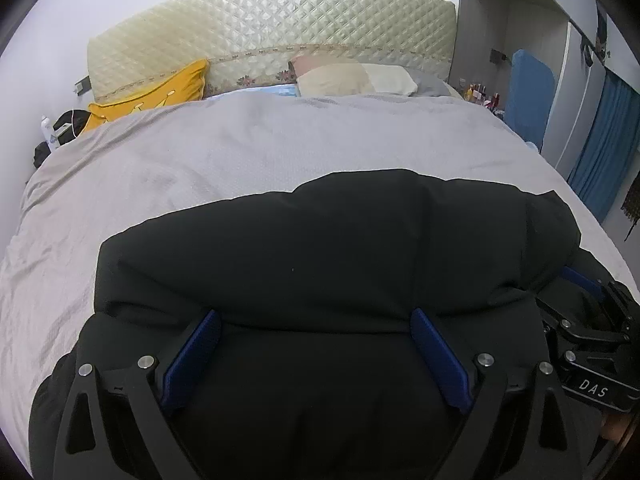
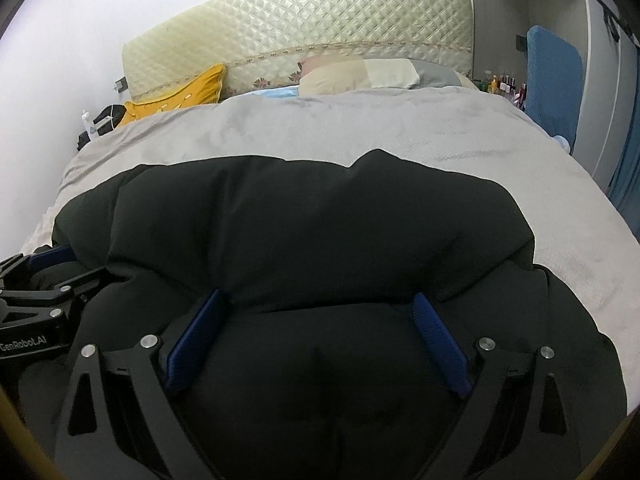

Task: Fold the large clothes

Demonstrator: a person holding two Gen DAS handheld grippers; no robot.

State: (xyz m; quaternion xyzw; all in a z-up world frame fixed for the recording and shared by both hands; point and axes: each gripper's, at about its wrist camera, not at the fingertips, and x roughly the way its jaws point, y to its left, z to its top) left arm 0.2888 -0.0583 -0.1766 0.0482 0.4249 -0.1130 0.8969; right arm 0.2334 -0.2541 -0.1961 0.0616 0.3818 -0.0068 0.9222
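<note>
A bed fills most of both views, covered by a pale grey bedspread [image 1: 248, 148] with light creases. Behind it stands a cream quilted headboard [image 1: 280, 20] with a floral band along its lower part. A yellow cushion [image 1: 160, 92] leans against the headboard's left end. To the right lie stacked pillows [image 1: 352, 78] in beige, cream and grey, with a strip of light blue sheet [image 1: 260, 91] just in front. Small bottles [image 1: 480, 94] crowd a surface beside the bed's right corner, near a blue-covered chair back [image 1: 528, 92]. Blue curtains [image 1: 604, 140] hang at far right. Dark items and a white bottle [image 1: 47, 130] sit at the left edge.
</note>
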